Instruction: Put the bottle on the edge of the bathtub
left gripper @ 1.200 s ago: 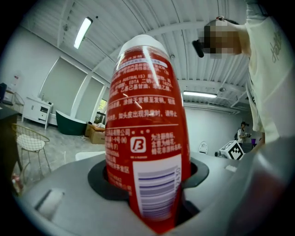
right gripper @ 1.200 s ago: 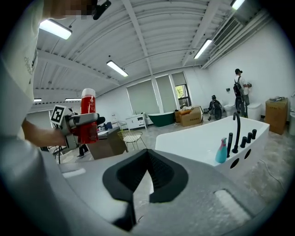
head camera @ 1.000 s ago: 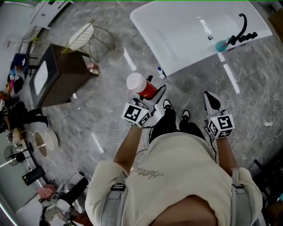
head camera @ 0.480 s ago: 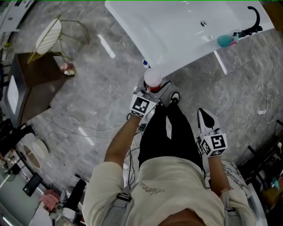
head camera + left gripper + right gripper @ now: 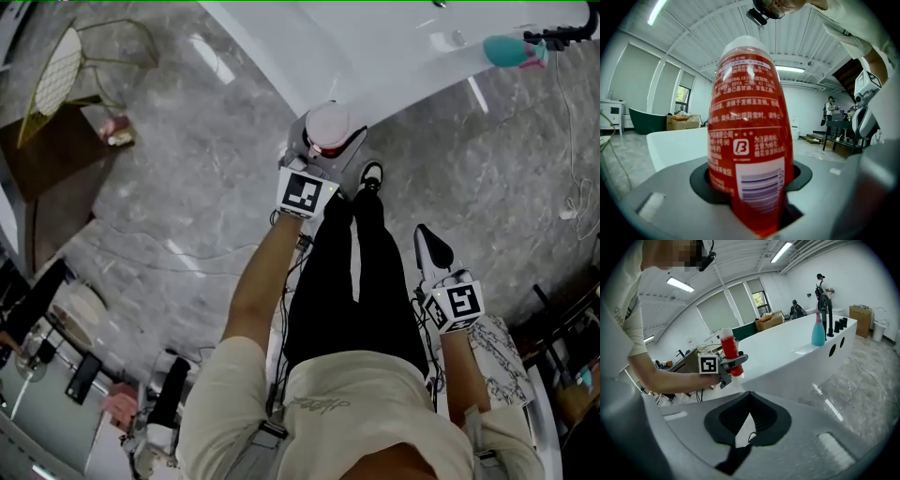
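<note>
The red bottle, white-capped and printed with small text and a barcode, is standing upright between the jaws of the left gripper, which are pressing on its lower body from both sides, so the label is filling the space straight ahead of them. Beyond the jaws the white bathtub is stretching away, and the bottle is hanging at the tub's near end, right by the rim; whether its base is touching the rim cannot be told. The right gripper is hovering well apart from the bottle, off to the side of the person's legs, pointing down at the grey marble floor. Its jaws are closing tip to tip with nothing between them, only bare floor showing through the gap behind the tips. Far ahead of those jaws, a teal bottle is standing on the tub's rim just beside a black faucet.
</note>
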`<control>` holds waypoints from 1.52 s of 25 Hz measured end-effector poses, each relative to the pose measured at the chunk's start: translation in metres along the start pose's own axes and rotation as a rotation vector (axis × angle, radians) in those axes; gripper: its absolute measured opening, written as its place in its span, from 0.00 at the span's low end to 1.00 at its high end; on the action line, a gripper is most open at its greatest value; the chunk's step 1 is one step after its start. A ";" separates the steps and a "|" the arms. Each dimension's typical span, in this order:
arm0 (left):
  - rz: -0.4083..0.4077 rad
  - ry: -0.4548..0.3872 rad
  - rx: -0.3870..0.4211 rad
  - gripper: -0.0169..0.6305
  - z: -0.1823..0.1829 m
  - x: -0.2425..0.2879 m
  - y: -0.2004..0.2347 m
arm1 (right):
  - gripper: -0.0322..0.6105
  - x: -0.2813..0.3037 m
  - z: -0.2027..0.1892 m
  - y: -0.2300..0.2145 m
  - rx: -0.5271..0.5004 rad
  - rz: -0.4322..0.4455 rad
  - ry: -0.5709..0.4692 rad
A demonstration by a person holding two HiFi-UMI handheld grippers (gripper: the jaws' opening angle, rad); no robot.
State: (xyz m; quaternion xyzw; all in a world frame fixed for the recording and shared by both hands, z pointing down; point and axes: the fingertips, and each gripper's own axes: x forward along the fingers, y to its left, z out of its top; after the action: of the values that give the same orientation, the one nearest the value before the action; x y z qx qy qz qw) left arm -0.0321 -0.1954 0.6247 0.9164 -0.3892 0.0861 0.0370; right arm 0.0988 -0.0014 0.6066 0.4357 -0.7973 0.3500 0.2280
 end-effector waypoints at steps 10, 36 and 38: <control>0.016 0.100 0.021 0.48 -0.027 0.024 -0.006 | 0.05 0.003 -0.006 -0.013 0.036 0.003 -0.014; 0.095 -0.110 -0.018 0.48 -0.019 0.016 0.005 | 0.05 0.001 -0.007 -0.028 0.042 -0.019 -0.044; 0.094 -0.096 -0.005 0.49 -0.021 0.016 0.005 | 0.05 0.001 -0.011 -0.029 0.039 -0.023 -0.038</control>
State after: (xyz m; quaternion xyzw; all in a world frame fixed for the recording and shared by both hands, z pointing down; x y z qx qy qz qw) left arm -0.0279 -0.2071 0.6484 0.9000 -0.4334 0.0426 0.0166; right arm 0.1235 -0.0045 0.6253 0.4557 -0.7896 0.3545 0.2080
